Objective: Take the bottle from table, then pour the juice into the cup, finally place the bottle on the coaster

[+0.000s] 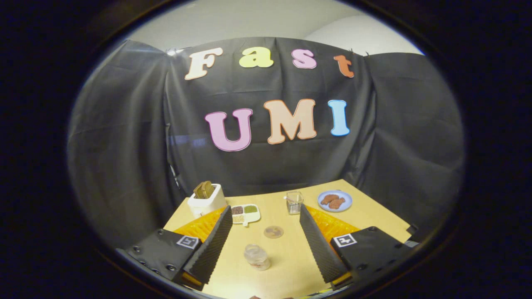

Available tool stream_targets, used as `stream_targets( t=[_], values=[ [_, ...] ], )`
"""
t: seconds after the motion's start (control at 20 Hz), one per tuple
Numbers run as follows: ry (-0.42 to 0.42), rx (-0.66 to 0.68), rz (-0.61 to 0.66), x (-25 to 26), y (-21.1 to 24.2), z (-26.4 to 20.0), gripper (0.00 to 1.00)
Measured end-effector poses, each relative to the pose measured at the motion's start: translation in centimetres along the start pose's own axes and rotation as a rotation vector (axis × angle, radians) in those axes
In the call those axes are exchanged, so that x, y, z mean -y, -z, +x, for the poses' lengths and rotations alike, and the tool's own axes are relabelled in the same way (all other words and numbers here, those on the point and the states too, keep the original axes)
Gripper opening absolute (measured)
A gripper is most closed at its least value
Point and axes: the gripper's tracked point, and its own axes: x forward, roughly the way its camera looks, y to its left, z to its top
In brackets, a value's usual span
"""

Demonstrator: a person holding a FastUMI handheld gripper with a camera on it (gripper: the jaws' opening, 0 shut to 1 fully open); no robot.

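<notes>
Your tongs [266,236] hang wide open above the worktop [291,261], the small clear bottle [257,256] standing between them, untouched — close off-centre and it may tip toward the coaster [273,231] before reaching the cup [294,202].

Your gripper [264,232] stands wide open, its fingers [214,245] faced with ribbed, matt pads and touching nothing. Between them you see the bottle [257,256], clear glossy plastic, on the table [291,265], a smooth pale wood-look top with a soft sheen. Just beyond it lies the coaster [273,231], thin and see-through. The cup [294,202] looks like clear glass or plastic. The plate [335,200] is smooth and glazed, the white holder [206,202] matt. The wall [124,145] behind is creased, matt cloth.
</notes>
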Motion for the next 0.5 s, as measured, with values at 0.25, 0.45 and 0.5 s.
stream_targets(
  t=[0.25, 0.45, 0.5],
  values=[
    [0.049, -0.049, 0.020, -2.6, 5.7, -0.8, 1.00],
    [0.067, -0.102, 0.012, -3.8, 10.7, -0.8, 1.00],
    [0.068, -0.119, 0.005, -4.1, 12.0, -0.6, 1.00]
  ],
)
